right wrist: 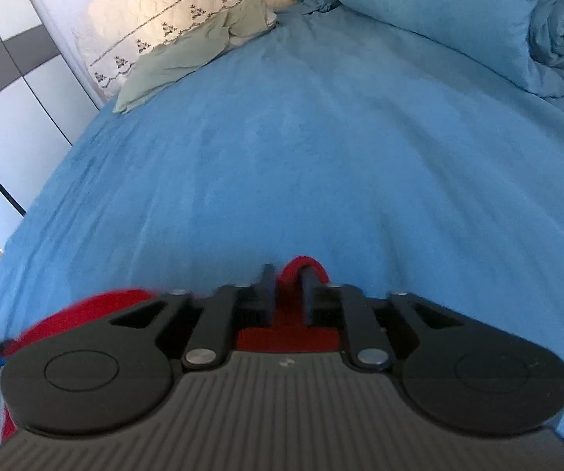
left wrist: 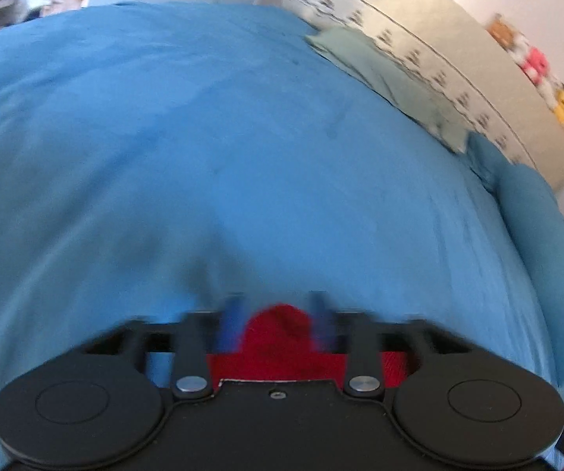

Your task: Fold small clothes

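Over the bed, both grippers pinch a red garment: left; right, jaws nearly together; next, lay it flat.

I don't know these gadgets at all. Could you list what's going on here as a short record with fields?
Place: bed with blue sheet
Being handled: red garment
Left gripper: closed on the red garment, picture blurred
Right gripper: closed on a fold of the same garment
Also on bed: green cloth, blue pillow
Fold progress: cannot tell
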`<state>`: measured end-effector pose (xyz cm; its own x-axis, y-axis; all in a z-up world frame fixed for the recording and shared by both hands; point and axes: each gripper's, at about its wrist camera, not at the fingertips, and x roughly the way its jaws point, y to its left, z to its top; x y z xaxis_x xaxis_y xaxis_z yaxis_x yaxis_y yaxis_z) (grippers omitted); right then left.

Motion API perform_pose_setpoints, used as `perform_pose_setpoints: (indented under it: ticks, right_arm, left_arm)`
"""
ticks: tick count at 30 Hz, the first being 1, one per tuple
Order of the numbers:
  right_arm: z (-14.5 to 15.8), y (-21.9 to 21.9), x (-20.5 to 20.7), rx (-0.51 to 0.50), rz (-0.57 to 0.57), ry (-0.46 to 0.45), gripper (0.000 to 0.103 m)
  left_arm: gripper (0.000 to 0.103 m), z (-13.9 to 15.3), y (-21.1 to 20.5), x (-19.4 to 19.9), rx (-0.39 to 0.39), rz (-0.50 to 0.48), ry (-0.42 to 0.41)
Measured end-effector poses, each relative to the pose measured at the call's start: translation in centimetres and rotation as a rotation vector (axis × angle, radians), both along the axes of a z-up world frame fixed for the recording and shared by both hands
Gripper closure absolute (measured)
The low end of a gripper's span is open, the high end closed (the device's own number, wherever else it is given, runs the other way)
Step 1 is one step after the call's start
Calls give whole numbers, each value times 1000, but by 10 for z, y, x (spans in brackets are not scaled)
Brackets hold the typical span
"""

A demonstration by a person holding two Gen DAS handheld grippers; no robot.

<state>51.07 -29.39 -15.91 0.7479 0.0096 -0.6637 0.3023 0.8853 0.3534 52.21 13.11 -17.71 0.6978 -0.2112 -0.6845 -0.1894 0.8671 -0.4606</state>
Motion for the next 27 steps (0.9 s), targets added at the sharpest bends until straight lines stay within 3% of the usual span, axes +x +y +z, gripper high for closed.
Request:
perform_pose_setpoints:
  ticks: [1,2,3,5,7,8,12,17,21,27]
  right_arm:
    - [0,2,-3,-21,-7,-11,32]
    - [3,5,-8,-56,-23,-31,9]
    - [7,9,-17,-96,-30,-65,0]
    - [14,22,-37,-155,30,-137,0]
    - [15,36,-51,-177,109,-167,0]
    - [13,44,-58,-179,150,-175,0]
    - [-5,68,-64,-215,247,-153,0]
    - [-35,67,-59,-235,225,-69,0]
    - [-47,64,-56,-272,227,-68,0]
    - [-39,70,-60,-327,235,-61,0]
  left_arm:
    - [33,5,1,-5,17,9,-21]
    - [33,11,1,-13,47,6,-44]
    - [32,16,0,-20,77,-8,-61]
    - [27,28,-4,-43,131,-48,-103]
    - [5,34,-14,-64,163,-124,-145]
    - [2,33,-21,-72,181,-164,-156]
    - [1,10,-50,-77,258,-338,-120]
    - [1,-19,-54,-78,318,-348,-47]
    - [1,-20,-61,-77,334,-348,-52]
    - [0,-21,-74,-70,392,-372,-23]
